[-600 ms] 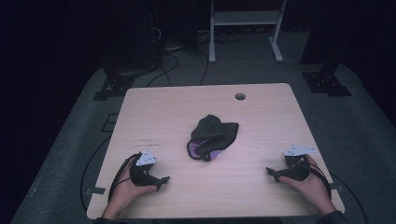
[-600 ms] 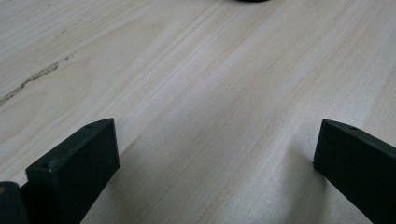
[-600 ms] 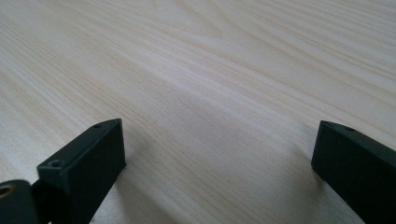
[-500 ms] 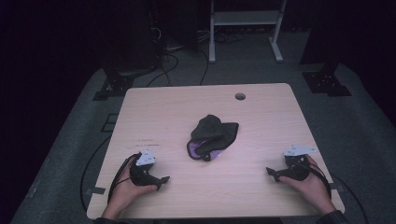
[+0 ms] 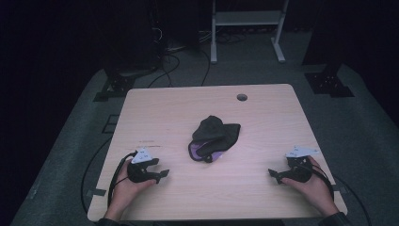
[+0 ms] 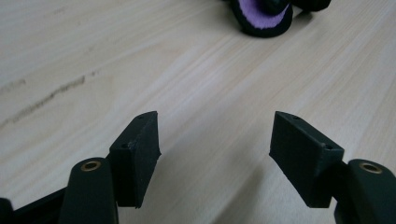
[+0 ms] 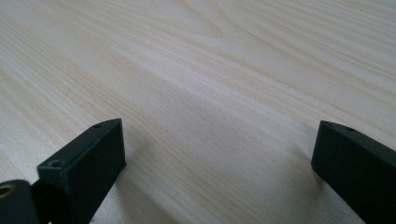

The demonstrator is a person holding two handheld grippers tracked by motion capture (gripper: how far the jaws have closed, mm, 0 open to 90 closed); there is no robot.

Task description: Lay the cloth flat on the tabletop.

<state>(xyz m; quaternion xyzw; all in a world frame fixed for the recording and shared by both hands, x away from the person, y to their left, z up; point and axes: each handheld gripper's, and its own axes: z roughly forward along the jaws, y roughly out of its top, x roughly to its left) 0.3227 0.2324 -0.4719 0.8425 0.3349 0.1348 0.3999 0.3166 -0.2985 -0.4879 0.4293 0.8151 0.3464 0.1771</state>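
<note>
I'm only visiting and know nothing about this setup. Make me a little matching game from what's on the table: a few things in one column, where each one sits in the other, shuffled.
Things
1. left gripper
2. right gripper
3. black and purple cloth
4. round hole

Places
A. far edge of the table
B. crumpled at the table's middle
C. near corner at the left of the high view, jaws apart
D. near corner at the right of the high view, jaws apart

Pairs: 1-C, 2-D, 3-B, 4-A
</note>
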